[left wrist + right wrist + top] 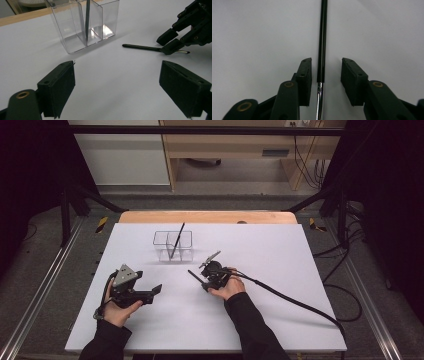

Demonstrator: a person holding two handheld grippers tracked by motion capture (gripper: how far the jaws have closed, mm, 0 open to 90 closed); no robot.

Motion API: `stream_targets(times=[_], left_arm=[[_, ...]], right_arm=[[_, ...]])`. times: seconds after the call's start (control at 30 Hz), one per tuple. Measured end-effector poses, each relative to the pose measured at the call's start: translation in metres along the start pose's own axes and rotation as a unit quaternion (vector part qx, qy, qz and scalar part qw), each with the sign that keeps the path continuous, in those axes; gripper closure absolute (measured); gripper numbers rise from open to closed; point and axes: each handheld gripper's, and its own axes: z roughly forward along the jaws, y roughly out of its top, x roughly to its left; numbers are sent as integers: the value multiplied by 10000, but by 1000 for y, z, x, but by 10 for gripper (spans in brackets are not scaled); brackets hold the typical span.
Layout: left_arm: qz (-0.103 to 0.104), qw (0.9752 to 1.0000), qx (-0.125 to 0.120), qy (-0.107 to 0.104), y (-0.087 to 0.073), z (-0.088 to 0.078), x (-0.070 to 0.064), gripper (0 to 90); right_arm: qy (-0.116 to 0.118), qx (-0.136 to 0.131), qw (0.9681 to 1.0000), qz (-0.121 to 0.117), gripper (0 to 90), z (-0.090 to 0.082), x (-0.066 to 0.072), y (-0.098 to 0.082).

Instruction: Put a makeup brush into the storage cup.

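in the high view, a clear plastic organiser box with upright dividers stands on the white bench, toward its far side. one slim black pen leans in it, tip down near the middle divider, top sticking out over the rim; the other compartments look bare. nearer the person, a second slim black pen with a silver end lies flat on the bench, well apart from the box. the right tool is down over that pen's near end, and the left tool rests further left, held level.

in the left gripper view, the left tool has its jaws spread wide with only bare bench between them. beyond stands the organiser box, the leaning pen set in a middle compartment against a divider. to the right the lying pen has the right tool over its silver end.

in the right gripper view, the right tool straddles the lying pen; its jaws are partly spread, one pad just beside the barrel, the other clearly apart, so nothing is pinched.
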Motion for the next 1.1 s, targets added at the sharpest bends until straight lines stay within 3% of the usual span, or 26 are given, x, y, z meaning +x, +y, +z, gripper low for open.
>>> stream_targets(times=[0.47,0.83,0.97,1.1], left_arm=[[42,10000,42,-27,0,1,-1,133],[60,10000,50,-47,0,1,-2,135],[73,9999,51,-83,0,1,-1,134],[80,9999,60,-95,0,2,-2,132]], right_arm=[[19,19,9999,-152,842,-1,2,-2],[27,245,9984,-503,822,-7,5,-5],[-17,266,9984,-496,748,-8,4,-4],[52,259,9987,-439,739,-12,1,0]])
